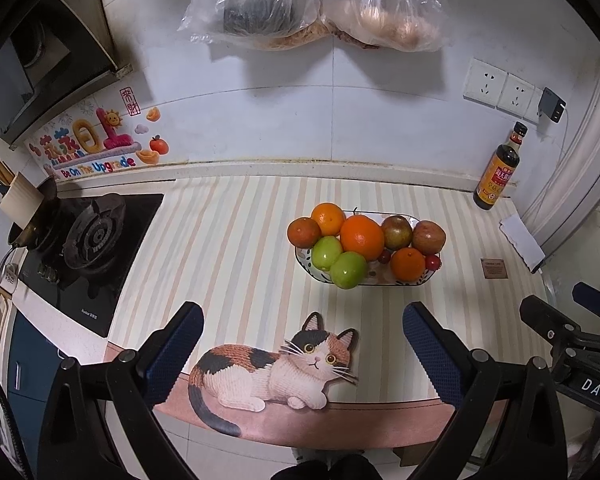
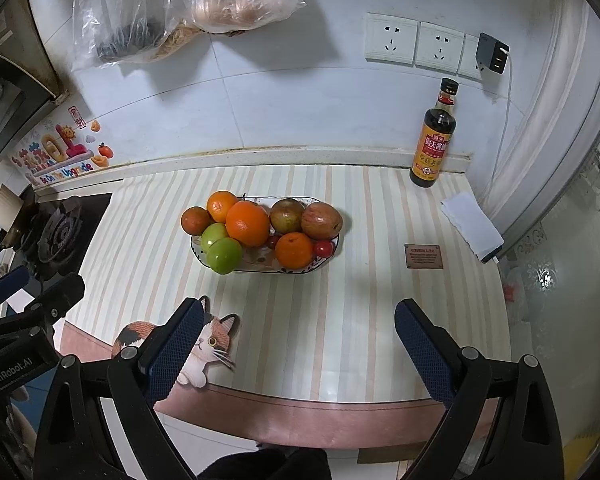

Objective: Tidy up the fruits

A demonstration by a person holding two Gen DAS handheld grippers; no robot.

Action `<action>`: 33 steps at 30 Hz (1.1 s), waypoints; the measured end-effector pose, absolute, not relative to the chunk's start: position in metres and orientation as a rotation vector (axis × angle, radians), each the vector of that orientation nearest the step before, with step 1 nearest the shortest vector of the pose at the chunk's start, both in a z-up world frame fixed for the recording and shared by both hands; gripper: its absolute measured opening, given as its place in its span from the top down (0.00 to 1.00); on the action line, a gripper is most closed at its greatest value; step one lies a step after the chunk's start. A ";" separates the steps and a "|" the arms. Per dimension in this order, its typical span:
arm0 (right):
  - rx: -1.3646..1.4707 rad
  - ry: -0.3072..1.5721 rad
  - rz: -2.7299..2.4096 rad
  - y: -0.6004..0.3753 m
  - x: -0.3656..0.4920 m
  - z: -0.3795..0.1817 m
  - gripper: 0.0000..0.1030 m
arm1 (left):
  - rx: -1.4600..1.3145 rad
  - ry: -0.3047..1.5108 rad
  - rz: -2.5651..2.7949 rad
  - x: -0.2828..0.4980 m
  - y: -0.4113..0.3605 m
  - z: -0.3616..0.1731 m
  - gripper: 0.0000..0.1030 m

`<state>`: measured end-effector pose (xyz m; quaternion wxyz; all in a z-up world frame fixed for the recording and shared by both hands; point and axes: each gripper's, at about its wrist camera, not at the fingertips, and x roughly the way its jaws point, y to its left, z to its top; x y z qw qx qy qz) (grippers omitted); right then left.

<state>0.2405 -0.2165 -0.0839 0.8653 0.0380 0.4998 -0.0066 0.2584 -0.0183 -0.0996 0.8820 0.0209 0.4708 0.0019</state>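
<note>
An oval patterned plate (image 1: 312,268) (image 2: 260,269) stands on the striped counter mat, piled with fruit: a big orange (image 1: 362,237) (image 2: 247,223), smaller oranges (image 1: 408,265) (image 2: 294,250), two green fruits (image 1: 349,270) (image 2: 224,255), reddish apples (image 1: 429,237) (image 2: 322,220) and small red cherry tomatoes (image 1: 433,262) (image 2: 324,247). My left gripper (image 1: 302,320) is open and empty, held near the counter's front edge, short of the plate. My right gripper (image 2: 298,318) is open and empty, also in front of the plate.
A gas stove (image 1: 94,236) with a pan lies at the left. A soy sauce bottle (image 1: 500,168) (image 2: 434,136) stands at the back right by wall sockets (image 2: 416,42). A white paper (image 2: 472,224) and small card (image 2: 423,256) lie right. Plastic bags (image 1: 320,0) hang on the wall.
</note>
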 end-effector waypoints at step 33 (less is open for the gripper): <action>0.073 1.033 -0.009 -0.218 0.238 -0.074 0.05 | 0.056 0.970 0.003 0.256 -0.022 -0.095 0.01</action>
